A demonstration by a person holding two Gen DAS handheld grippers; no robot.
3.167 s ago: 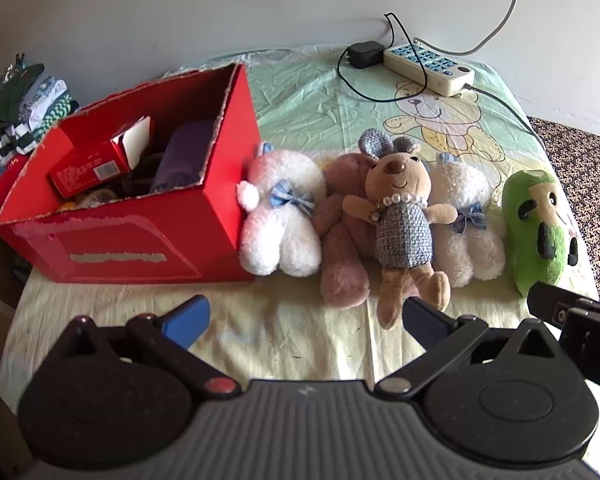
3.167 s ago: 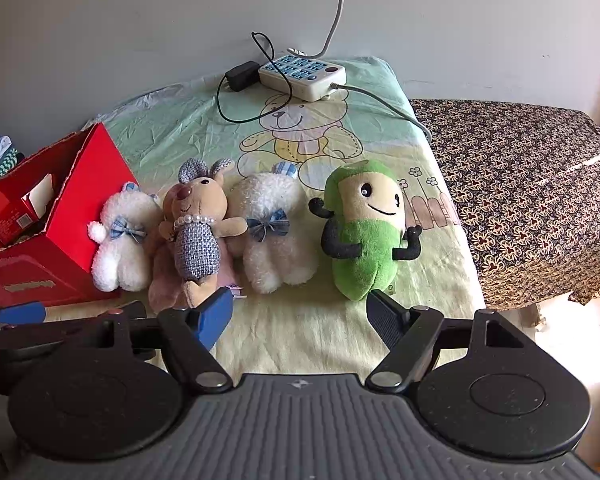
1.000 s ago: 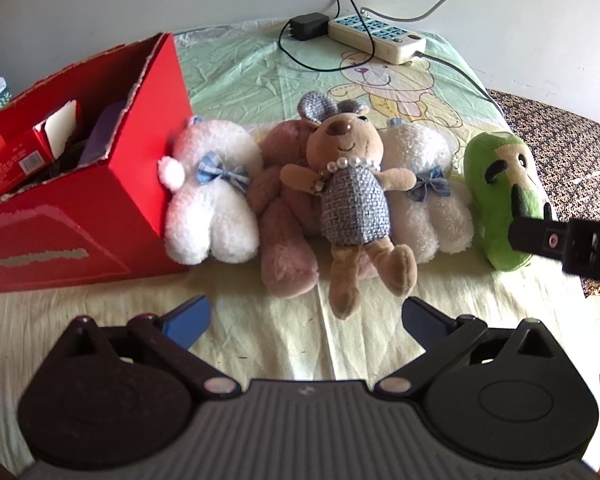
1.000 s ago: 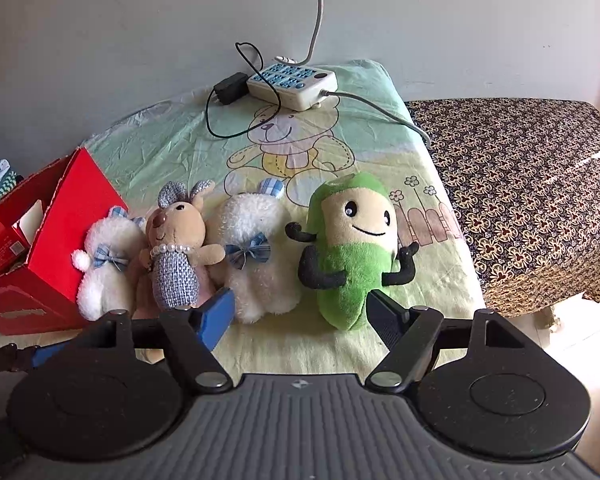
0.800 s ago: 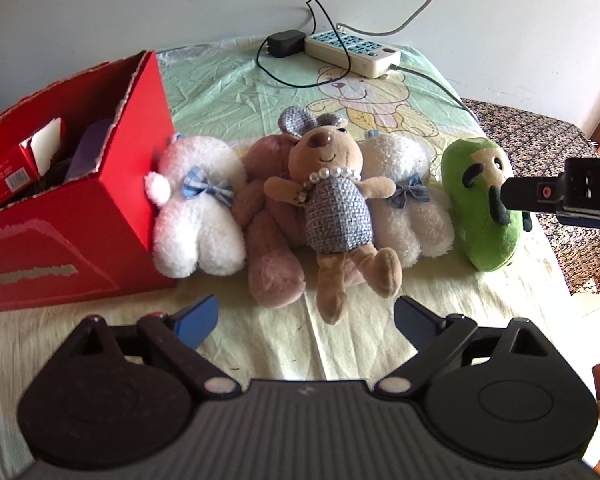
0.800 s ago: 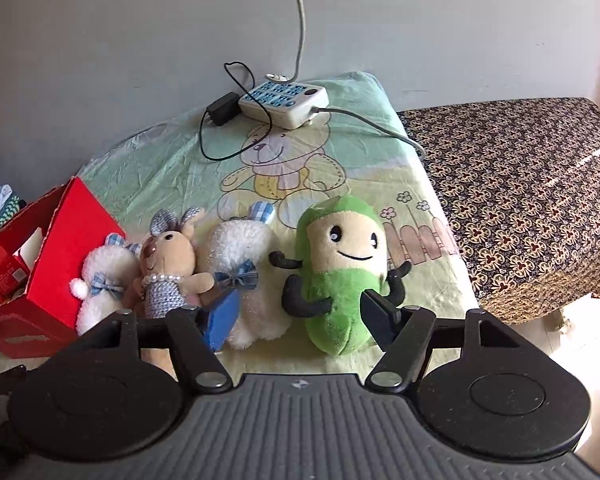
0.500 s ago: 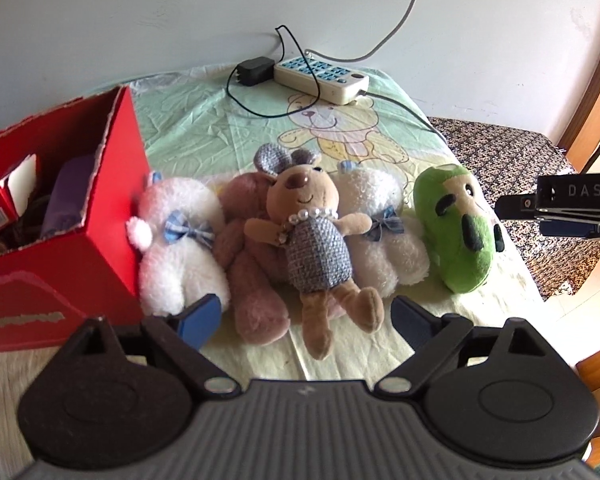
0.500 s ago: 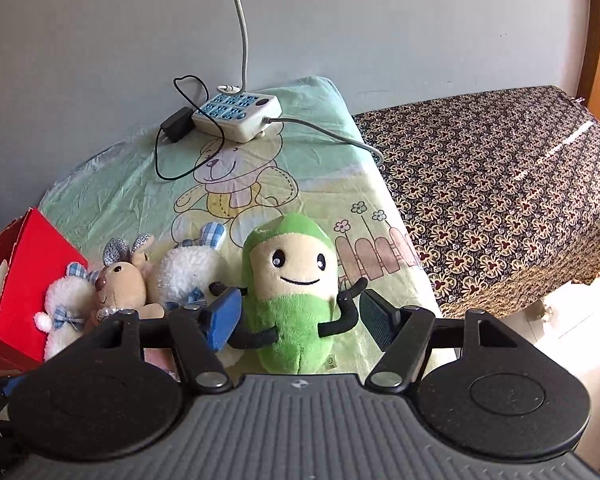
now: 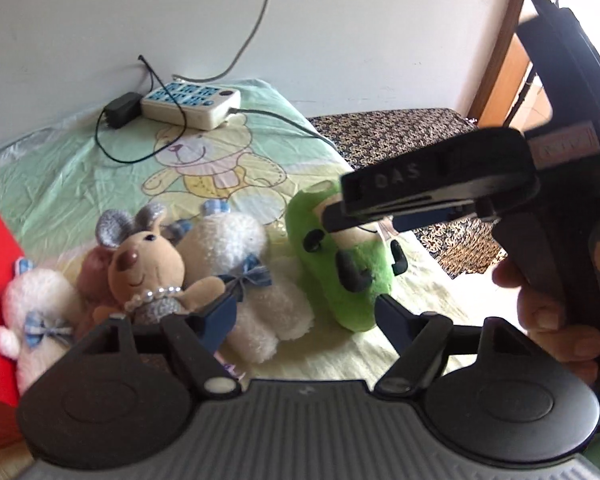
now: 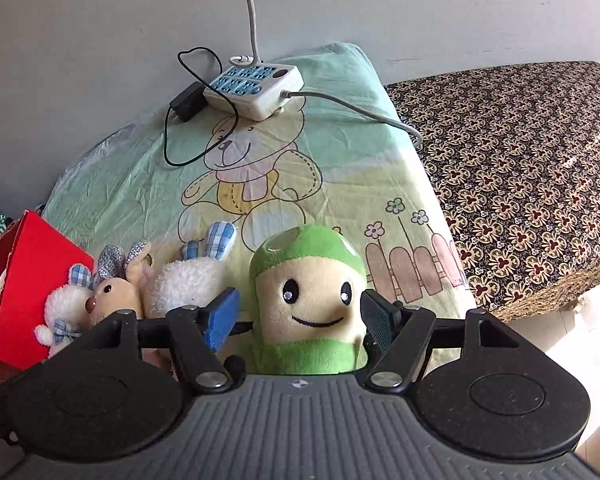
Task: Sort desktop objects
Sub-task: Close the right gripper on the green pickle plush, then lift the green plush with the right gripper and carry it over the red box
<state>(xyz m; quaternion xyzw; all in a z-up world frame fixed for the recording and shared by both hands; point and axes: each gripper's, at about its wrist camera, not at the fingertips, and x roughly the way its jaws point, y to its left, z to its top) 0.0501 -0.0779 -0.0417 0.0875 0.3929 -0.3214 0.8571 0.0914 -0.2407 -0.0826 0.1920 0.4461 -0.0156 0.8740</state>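
The green plush toy (image 10: pixel 308 304) stands near the front edge of the table (image 10: pixel 340 184), at the right end of a row of soft toys, just beside the white fluffy toy with a blue bow (image 10: pixel 188 280); further left are the brown bunny in a grey dress (image 10: pixel 114 290), another white toy (image 10: pixel 62 312) and the red box (image 10: pixel 24 276). The right gripper (image 10: pixel 296 316) has its fingers apart, one on each side of the toy's cream face, but the pads do not press on it yet, as far as I can see. The left gripper (image 9: pixel 304 316) is closing its jaws with nothing between them – only the white toy and the green one lie beyond its tips. In the left view a hand (image 9: pixel 556 312) holds the right tool above the green toy. I judge the toy to be light, soft and easy to squash, not fragile and not slippery – the plush gives good friction. The best hold is probably across the body or the head, where the filling is thick; the thin black arms would bend and slip. It may brush the white neighbour when lifted. A power strip (image 10: pixel 256 84) with cables lies far back, well apart.
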